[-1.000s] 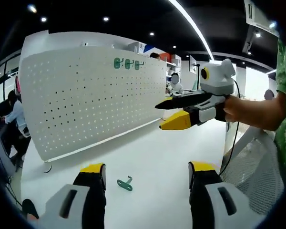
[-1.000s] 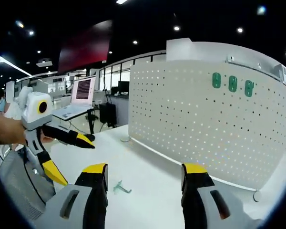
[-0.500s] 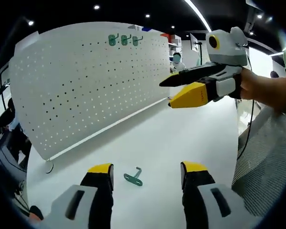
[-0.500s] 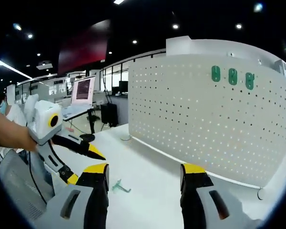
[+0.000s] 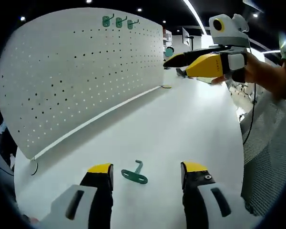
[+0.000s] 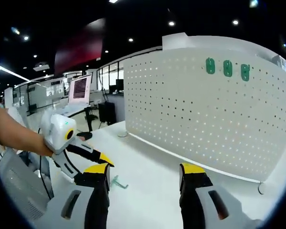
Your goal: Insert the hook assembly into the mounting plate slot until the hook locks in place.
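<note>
— While low over the white table (image 5: 190,124): left gripper (image 5: 146,171) spread wide, nothing held. Green hook (image 5: 135,175) flat on the surface, just ahead of the tips and between them, a shade nearer the left-hand jaw in the left gripper view.

— Long axis?

— Oval base plate toward the jaws, thin bent stem running away, roughly toward the pegboard (image 5: 76,71). Lies more or less along the line of approach, so a closure would pinch across the narrow width. Judged favourable, not certain; fisheye bends things.

— And the right?

— Right gripper (image 6: 144,174) also wide apart, empty. Seen in the left gripper view up high and far to the right, well apart from the hook. In the right gripper view, hook (image 6: 118,182) just beside its left-hand jaw, off-centre, partly masked by the left gripper (image 6: 97,157) coming in from the left.

— Nearer of the two, then?

— Left, plainly. Already straddling it. Probably needs only a short advance and descent before closing.

— Target?

— Pegboard upright at the back of the table, rows of small holes. Three green hooks (image 5: 117,21) already seated in a row near its top edge; same three in the right gripper view (image 6: 226,67). Loose hook not yet lifted, well apart from the board. Insertion entirely ahead.

— Risk?

— Thin flat part on a smooth top; may skid or tip if one jaw lands first.
</note>
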